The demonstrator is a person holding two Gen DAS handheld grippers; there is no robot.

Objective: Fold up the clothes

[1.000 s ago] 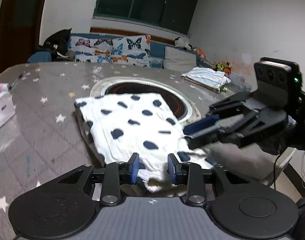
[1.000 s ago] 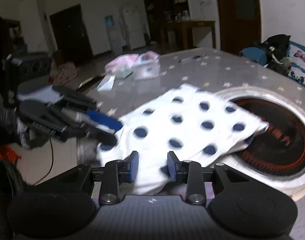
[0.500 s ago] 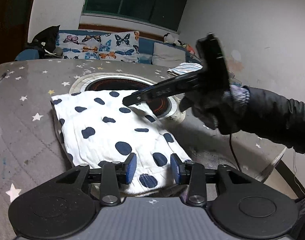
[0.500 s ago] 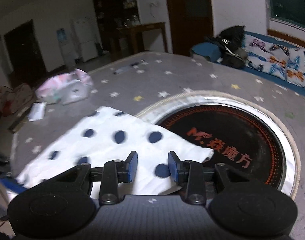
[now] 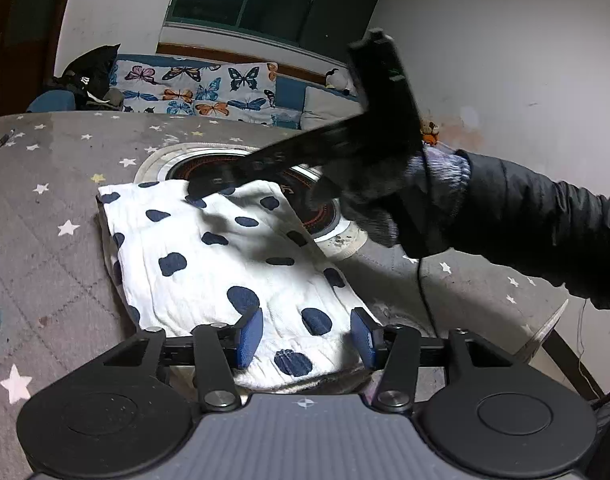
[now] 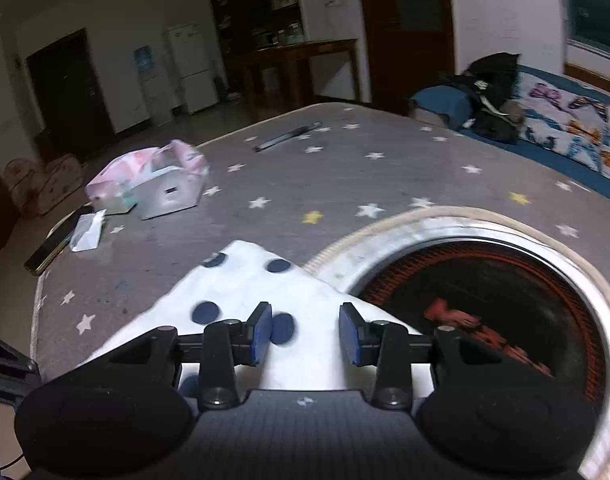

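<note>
Lying folded at the centre of the left wrist frame, the polka-dot cloth (image 5: 229,264) rests on the grey star-print table (image 5: 45,208), its far edge overlapping the rim of the round cooktop (image 5: 321,216) set into the table. The left gripper (image 5: 307,336) sits at the lower centre of that frame with its blue pads spread wide, one on either side of the cloth's near edge, clamping nothing. The right gripper (image 5: 209,186), held by a gloved hand (image 5: 369,196) entering from the right of the frame, reaches over the cloth's far edge; seen side-on and blurred here. In the right wrist frame the right gripper (image 6: 306,334) shows its pads parted above the cloth (image 6: 241,292), lower centre, with nothing between them. A pink-and-white bag (image 6: 149,184) lies at the left of that frame, a pen (image 6: 289,136) in the upper centre.
</note>
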